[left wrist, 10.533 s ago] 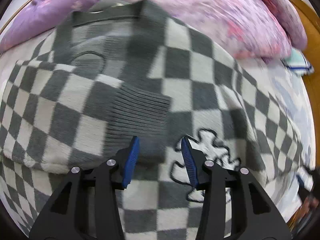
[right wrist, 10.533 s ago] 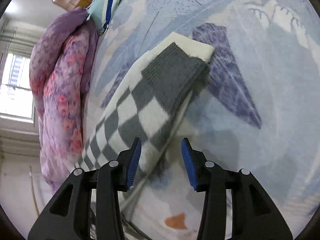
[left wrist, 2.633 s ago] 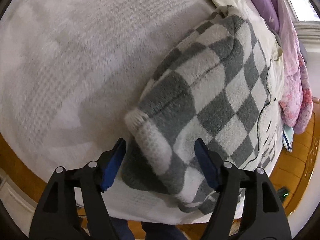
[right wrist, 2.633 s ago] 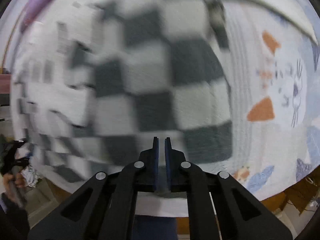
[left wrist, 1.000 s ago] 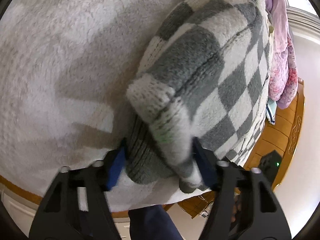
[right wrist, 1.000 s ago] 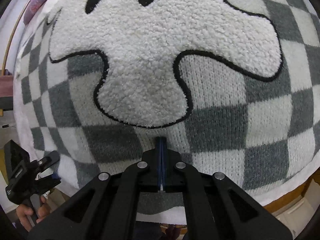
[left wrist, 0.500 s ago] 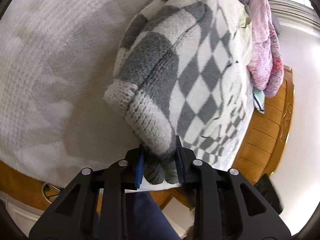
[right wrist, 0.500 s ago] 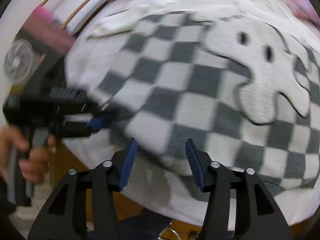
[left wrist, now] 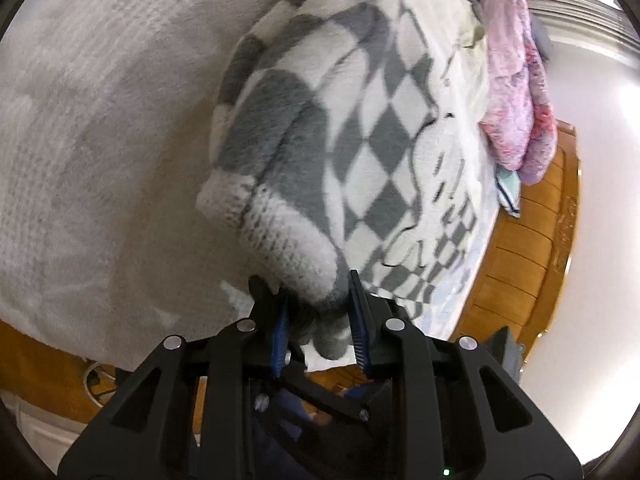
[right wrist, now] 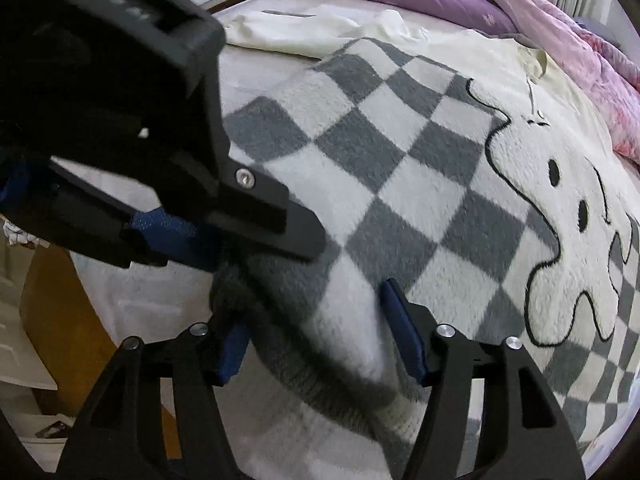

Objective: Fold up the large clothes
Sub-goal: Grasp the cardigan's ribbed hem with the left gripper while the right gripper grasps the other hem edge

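One checkered sweater (right wrist: 400, 184) lies spread on the bed (left wrist: 80, 120), its corner hanging at the bed's near edge. Two hand-held grippers meet at that corner. The left hand-held gripper (left wrist: 320, 320) is clamped on a bunched grey-and-white fold of it. The right hand-held gripper (right wrist: 320, 336) stands wide apart, straddling the sweater's hem just beside the left one. One ghost figure (right wrist: 560, 208) shows on the knit. One purple quilt (right wrist: 500, 12) lies behind.

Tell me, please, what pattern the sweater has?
The sweater is a grey-and-white check with a white ghost figure outlined in black, clearest in the right wrist view.
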Available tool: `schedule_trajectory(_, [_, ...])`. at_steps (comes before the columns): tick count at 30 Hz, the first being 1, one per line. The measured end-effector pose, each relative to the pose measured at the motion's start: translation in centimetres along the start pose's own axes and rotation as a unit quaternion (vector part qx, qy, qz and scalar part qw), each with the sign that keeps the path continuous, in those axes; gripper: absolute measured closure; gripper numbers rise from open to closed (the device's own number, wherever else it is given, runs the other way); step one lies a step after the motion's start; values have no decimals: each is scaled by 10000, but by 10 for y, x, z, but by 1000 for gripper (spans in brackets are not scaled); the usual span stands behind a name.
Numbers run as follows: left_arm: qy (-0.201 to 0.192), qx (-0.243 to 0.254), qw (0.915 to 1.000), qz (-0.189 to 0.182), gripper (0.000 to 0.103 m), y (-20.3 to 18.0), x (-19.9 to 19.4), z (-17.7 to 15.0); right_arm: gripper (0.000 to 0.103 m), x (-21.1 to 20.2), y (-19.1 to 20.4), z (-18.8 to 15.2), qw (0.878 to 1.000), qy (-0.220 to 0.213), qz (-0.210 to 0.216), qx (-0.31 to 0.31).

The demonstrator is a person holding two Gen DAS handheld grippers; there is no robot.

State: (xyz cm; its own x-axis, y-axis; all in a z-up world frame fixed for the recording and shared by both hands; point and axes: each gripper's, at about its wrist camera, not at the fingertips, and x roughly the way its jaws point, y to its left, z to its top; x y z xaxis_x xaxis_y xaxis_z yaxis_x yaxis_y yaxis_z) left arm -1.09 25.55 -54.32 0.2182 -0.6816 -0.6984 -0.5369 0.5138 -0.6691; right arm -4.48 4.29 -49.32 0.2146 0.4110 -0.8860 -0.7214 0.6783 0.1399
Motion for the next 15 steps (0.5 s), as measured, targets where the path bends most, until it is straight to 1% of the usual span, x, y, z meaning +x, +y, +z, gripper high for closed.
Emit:
schedule_trajectory(1, [-18,25,10000,-40,78,-2,-2,0,70,-1,-4,0,10000,18,7,71])
schedule_trajectory(2, [-32,77,9999,-111,78,-7,-4,1,75,-2,-11,3,9998,33,32,206])
schedule_trajectory(3, [-30,112,9998,-148,77,-12,-4,0,82,-5,-18,3,9994,43,94,317])
schedule_trajectory(4, [-35,196,9995,-225,77,-17,-8,0,85,-8,-29,3,9981,57,254,562])
schedule_trajectory(5, [-63,266,9991,-332,77,-21,-11,-2,86,-10,-39,5,9959,63,416,803])
schedule_trajectory(6, [-134,328,9982,-480,76,-26,-16,-3,86,-12,-55,5,9903,93,658,1216])
schedule_trajectory(7, [-257,376,9969,-644,68,-30,-24,-4,87,-17,-73,3,9809,65,931,1710])
schedule_trajectory(8, [-465,400,9947,-820,60,-33,-36,-5,87,-20,-82,2,9751,29,1078,1939])
schedule_trajectory(9, [-792,394,9938,-679,60,-35,-49,-6,87,-27,-97,-1,9659,-61,1269,2256])
schedule_trajectory(10, [-1181,358,9917,-362,60,-36,-62,-6,87,-33,-108,-2,9577,-142,1415,2501])
schedule_trajectory(11, [-1538,276,9877,23,60,-36,-74,-4,87,-38,-115,-5,9506,-198,1546,2685])
schedule_trajectory(12, [-1696,201,9845,397,60,-36,-79,-2,87,-42,-128,-8,9398,-268,1701,2953])
schedule_trajectory(13, [-1772,264,9806,800,60,-38,-79,1,87,-46,-134,-12,9324,-299,1804,3118])
schedule_trajectory(14, [-1762,417,9769,1136,60,-44,-72,4,87,-48,-145,-14,9225,-320,1955,3313])
schedule_trajectory(15, [-1717,474,9764,1219,60,-50,-63,5,87,-52,-148,-20,9156,-334,2057,3438])
